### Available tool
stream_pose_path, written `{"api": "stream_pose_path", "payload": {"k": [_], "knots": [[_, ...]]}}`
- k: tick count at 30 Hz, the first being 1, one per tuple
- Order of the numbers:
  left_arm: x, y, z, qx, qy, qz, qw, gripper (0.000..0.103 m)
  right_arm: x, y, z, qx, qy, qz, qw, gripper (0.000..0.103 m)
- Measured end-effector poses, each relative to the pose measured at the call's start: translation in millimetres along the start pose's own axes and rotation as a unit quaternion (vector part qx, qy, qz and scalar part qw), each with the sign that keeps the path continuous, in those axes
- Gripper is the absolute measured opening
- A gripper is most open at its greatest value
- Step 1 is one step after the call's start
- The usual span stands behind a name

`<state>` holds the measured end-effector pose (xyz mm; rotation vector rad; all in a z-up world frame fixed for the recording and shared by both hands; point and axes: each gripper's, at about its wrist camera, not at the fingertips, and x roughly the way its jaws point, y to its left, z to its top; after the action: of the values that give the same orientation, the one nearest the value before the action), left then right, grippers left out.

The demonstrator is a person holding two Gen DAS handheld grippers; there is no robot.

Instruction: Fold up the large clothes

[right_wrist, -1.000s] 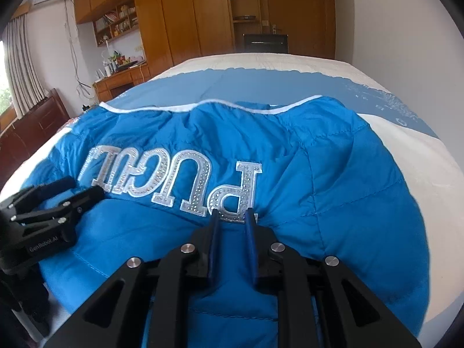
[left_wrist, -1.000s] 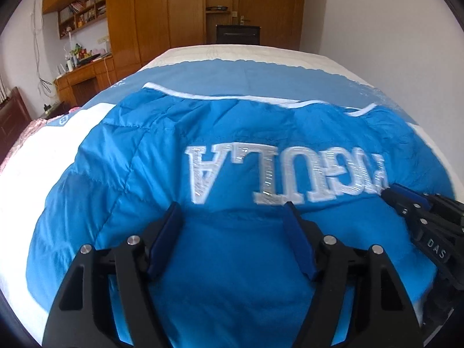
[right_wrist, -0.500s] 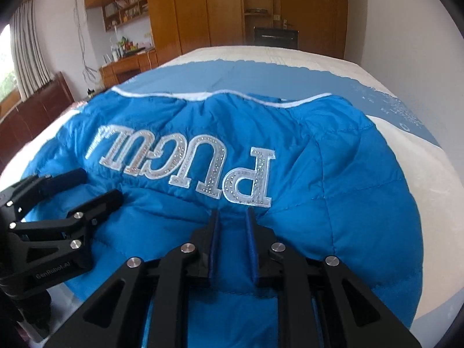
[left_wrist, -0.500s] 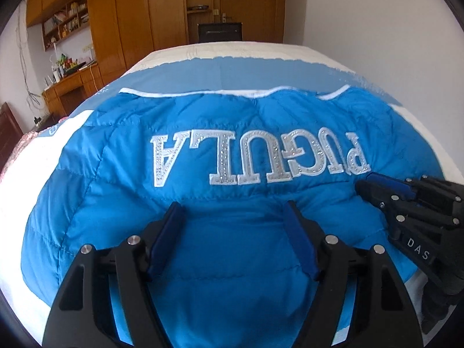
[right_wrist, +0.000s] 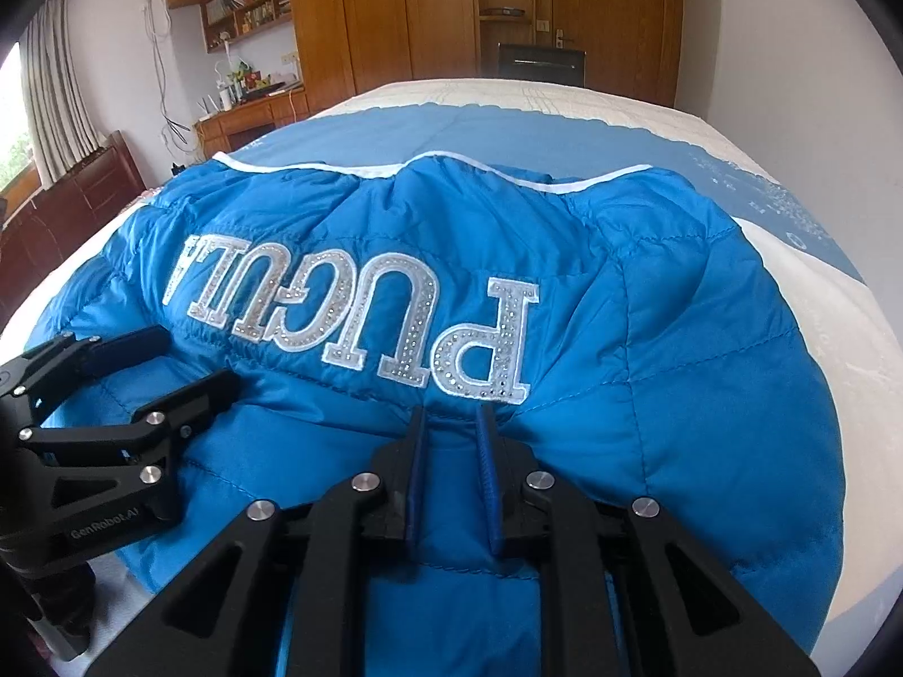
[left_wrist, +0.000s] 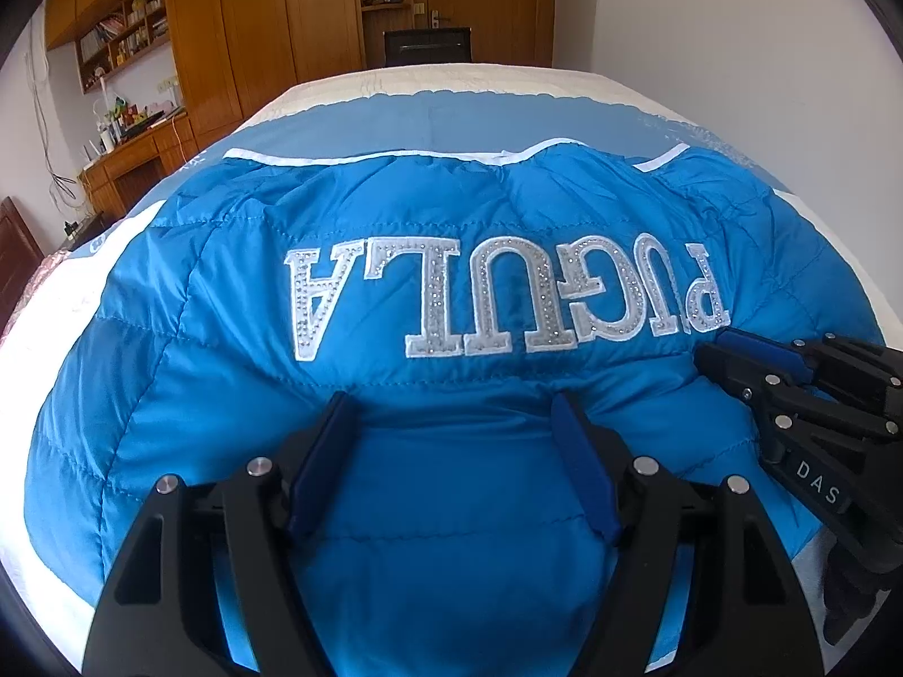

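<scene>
Closest in the left wrist view, the left gripper stands wide apart over the near edge of the blue padded jacket; the cloth bulges up between its pads, but whether they press it I cannot tell. The right wrist view shows the right gripper nearly closed, pinching a narrow fold of the jacket just below the letter P. Each view catches the other gripper at its side: the right one at the left camera's right edge, the left one at the right camera's left edge, jaws spread on the fabric. Beyond both grippers the silver lettering reads upside down, then the white-trimmed hem, then the bed the jacket lies on. Only the right view shows the curtain; both show the wooden wardrobe. Compared with a second ago, the lettering sits further right in each view and the grips look unchanged.
</scene>
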<state>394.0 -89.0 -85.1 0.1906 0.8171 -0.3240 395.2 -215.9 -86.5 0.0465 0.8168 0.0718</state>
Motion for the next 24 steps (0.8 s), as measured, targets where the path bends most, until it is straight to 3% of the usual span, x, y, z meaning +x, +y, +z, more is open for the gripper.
{"api": "stream_pose_path", "payload": {"k": [7, 11, 13, 19, 22, 24], "knots": [[-4.6, -1.2, 1.7, 0.0, -0.003, 0.003, 1.0, 0.071, -5.2, 4.1, 3.1, -0.005, 0.002, 0.001, 1.0, 0.017], [-21.3, 6.8, 7.4, -0.022, 0.002, -0.019, 0.9996, 0.073, -29.6, -5.6, 9.1, 0.0, -0.007, 0.025, 1.0, 0.021], [-40.7, 21.3, 10.5, -0.037, -0.016, -0.015, 0.9991, 0.078, -50.1, -17.3, 16.5, 0.005, -0.032, 0.022, 0.999, 0.038], [-82.0, 89.5, 16.4, -0.091, -0.051, 0.047, 0.9935, 0.087, -75.3, -77.8, 31.0, 0.077, -0.042, 0.032, 0.996, 0.069], [-90.7, 121.9, 16.6, -0.116, -0.049, 0.081, 0.9887, 0.087, -74.9, -108.4, 33.7, 0.107, -0.038, 0.045, 0.992, 0.079], [-94.8, 136.7, 15.2, -0.124, -0.048, 0.092, 0.9868, 0.088, -70.5, -126.7, 35.1, 0.131, -0.024, 0.072, 0.988, 0.08]]}}
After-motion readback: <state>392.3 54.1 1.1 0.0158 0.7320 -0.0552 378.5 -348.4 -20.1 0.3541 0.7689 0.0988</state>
